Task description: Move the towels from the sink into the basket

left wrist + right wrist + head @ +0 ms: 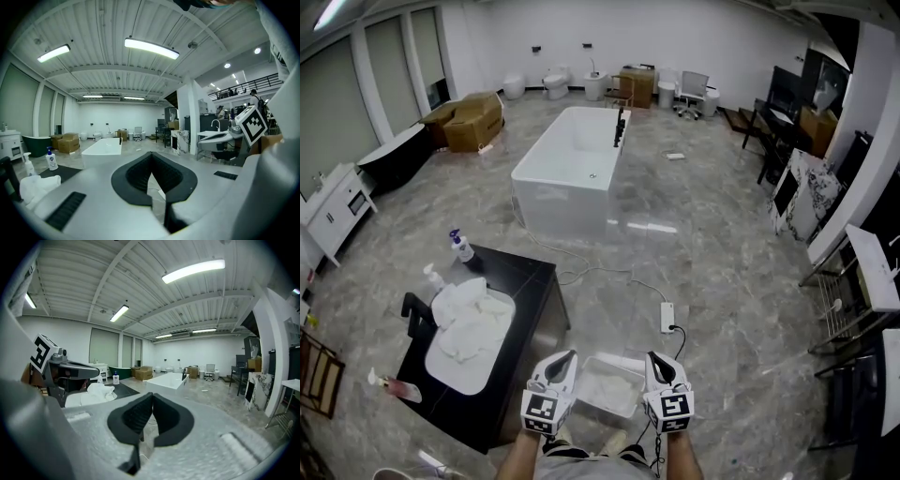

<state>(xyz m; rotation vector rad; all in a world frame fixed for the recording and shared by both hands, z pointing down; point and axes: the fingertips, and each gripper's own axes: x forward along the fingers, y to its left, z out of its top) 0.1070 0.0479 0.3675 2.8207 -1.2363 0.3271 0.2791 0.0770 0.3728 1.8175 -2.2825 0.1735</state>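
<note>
no readable text, number or brand anywhere. left gripper point(568, 358) and right gripper point(653, 359): cubes carry black-and-white square markers point(541, 410) only, no letters. pump bottle point(461, 247), far corner of black vanity top point(523, 281): blue label, print too small to read. cardboard boxes point(473, 120): no legible print.

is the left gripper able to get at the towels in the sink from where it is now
Probably yes. The left gripper is shut and empty by the basket, apart from the sink, but the towels lie heaped in the open and nothing stands between. It must open first.
</note>
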